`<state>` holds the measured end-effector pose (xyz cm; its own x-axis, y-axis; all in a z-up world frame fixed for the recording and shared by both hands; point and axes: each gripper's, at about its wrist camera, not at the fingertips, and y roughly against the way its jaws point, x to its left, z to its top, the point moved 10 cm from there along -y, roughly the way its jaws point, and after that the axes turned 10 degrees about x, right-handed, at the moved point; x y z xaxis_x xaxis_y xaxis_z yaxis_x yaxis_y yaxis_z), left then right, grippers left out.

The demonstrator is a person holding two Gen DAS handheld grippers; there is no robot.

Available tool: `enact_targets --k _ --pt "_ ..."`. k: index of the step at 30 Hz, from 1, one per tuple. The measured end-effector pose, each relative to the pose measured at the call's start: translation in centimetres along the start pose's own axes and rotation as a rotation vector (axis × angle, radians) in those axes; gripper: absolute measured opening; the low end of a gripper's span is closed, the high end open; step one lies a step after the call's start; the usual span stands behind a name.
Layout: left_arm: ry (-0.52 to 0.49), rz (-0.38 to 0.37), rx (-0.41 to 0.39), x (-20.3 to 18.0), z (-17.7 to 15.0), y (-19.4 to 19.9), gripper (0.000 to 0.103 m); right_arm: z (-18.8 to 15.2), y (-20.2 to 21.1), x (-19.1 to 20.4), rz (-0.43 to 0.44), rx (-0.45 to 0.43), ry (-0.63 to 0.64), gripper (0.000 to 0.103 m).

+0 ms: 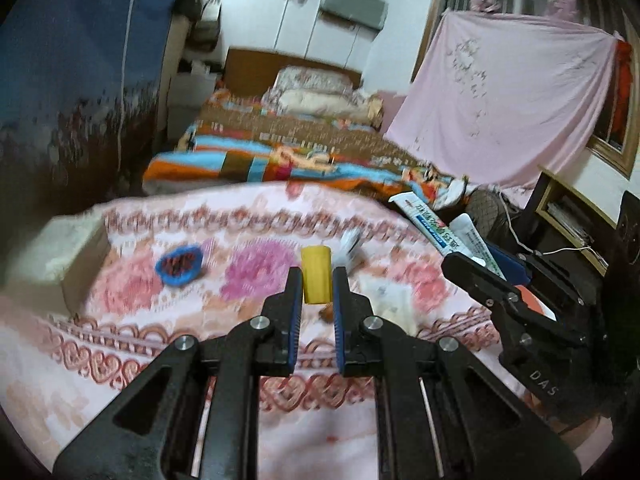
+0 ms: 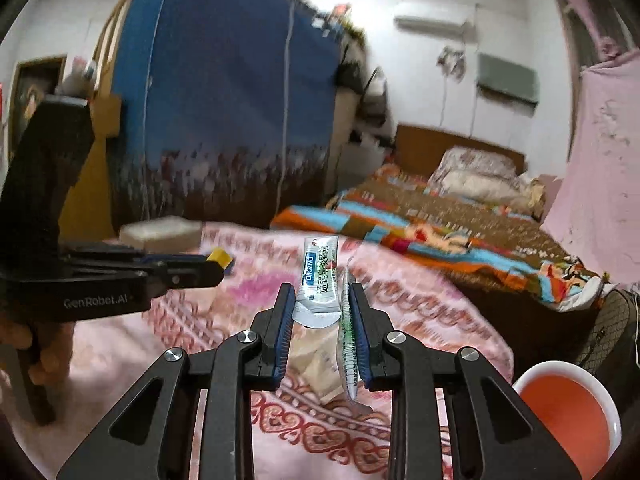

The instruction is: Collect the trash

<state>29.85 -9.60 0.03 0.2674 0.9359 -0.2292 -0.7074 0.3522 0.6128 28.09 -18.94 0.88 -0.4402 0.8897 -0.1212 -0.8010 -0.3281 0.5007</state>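
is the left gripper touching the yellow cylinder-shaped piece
Touching. The left wrist view shows the yellow cylinder-shaped piece pinched between the left gripper pads, with no gap either side and lifted above the pink patterned bedspread.

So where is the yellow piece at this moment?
The yellow piece sits between the left gripper's fingers, above the pink bedspread. In the right wrist view it shows at the left, near the white block.

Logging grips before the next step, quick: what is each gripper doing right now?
Left gripper: shut on the small yellow cylindrical object.
Right gripper: shut on two white printed tubes.
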Motion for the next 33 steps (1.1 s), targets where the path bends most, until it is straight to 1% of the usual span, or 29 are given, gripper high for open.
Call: enact_targets --k 3,5,7,10,15,18,21,24,27,32,33 --pt "-0.043 -0.003 -0.054 -1.6 1.1 0.8 0.000 0.7 1.6 -1.0 -0.023 -0.075 -0.034 0.025" --pt "-0.072 0.000 -0.083 -2.5 1.7 1.3 0.000 1.1 2.3 -1.6 -0.043 -0.106 -0.045 0.025" --pt "-0.096 -0.003 -0.101 -3.4 2.1 1.7 0.000 1.3 2.8 -2.2 -0.057 -0.122 -0.052 0.025" --pt "-0.116 -0.005 -0.102 -4.3 2.3 1.8 0.000 1.1 2.9 -3.0 -0.056 -0.115 -0.072 0.025" --pt "-0.111 -0.002 -0.060 -4.5 1.4 1.0 0.000 0.2 2.3 -3.8 -0.055 -0.041 -0.086 0.025" --pt "-0.096 0.004 -0.008 -4.3 0.4 0.1 0.000 -1.0 1.5 -4.1 -0.057 0.036 -0.094 0.025" --pt "-0.076 0.010 0.061 -3.7 -0.7 -1.2 0.000 -2.1 0.6 -4.3 -0.041 0.105 -0.106 0.026" --pt "-0.051 0.010 0.125 -3.3 -1.9 -2.3 0.000 -3.0 -0.1 -4.1 -0.017 0.162 -0.114 0.026" --pt "-0.026 0.005 0.173 -3.1 -2.7 -3.0 0.000 -3.8 -0.9 -3.9 -0.002 0.205 -0.117 0.026" --pt "0.001 -0.001 0.220 -2.7 -3.5 -3.5 0.000 -5.0 -1.7 -3.4 0.026 0.273 -0.116 0.028" --pt "0.004 -0.001 0.227 -2.6 -3.6 -3.6 0.000 -5.3 -1.9 -3.4 0.029 0.288 -0.117 0.031"
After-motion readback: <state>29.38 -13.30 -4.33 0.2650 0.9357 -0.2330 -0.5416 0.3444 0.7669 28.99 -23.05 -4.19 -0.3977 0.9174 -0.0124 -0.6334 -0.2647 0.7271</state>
